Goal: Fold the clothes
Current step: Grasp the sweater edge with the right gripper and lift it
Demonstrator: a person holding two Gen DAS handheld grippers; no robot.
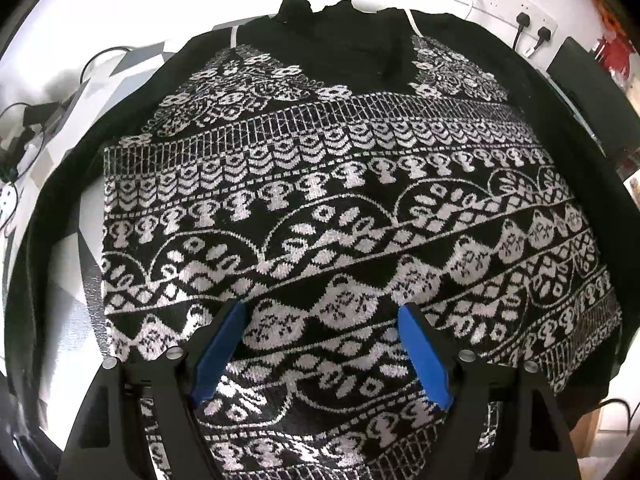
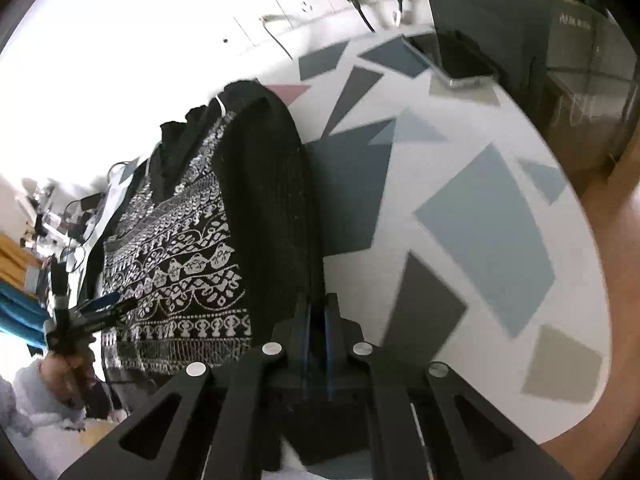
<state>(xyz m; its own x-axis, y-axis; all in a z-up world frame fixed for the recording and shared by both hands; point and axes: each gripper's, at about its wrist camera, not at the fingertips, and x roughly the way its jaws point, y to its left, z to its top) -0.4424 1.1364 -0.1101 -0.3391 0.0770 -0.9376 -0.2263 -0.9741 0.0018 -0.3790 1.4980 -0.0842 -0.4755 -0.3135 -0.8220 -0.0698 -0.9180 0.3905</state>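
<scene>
A black sweater (image 1: 320, 200) with white knitted bands lies flat on the table, collar toward the wall. My left gripper (image 1: 322, 310) hovers over its lower half, open, blue pads (image 1: 218, 356) wide apart and nothing between them. In the right wrist view the same sweater (image 2: 180, 260) lies to the left, with a plain black sleeve (image 2: 272, 200) running along its right side down to my right gripper (image 2: 318, 300). That gripper is shut, and the end of the black sleeve seems pinched between its pads. The left gripper (image 2: 100, 308), in a person's hand (image 2: 68, 360), shows at the sweater's far side.
The table (image 2: 480, 220) is white with grey and blue geometric patches. A phone (image 2: 460, 56) lies near the wall beside a dark cabinet (image 2: 520, 20). Wall sockets (image 1: 532, 20) with plugs run behind. Cables and small devices (image 1: 24, 132) clutter the left end.
</scene>
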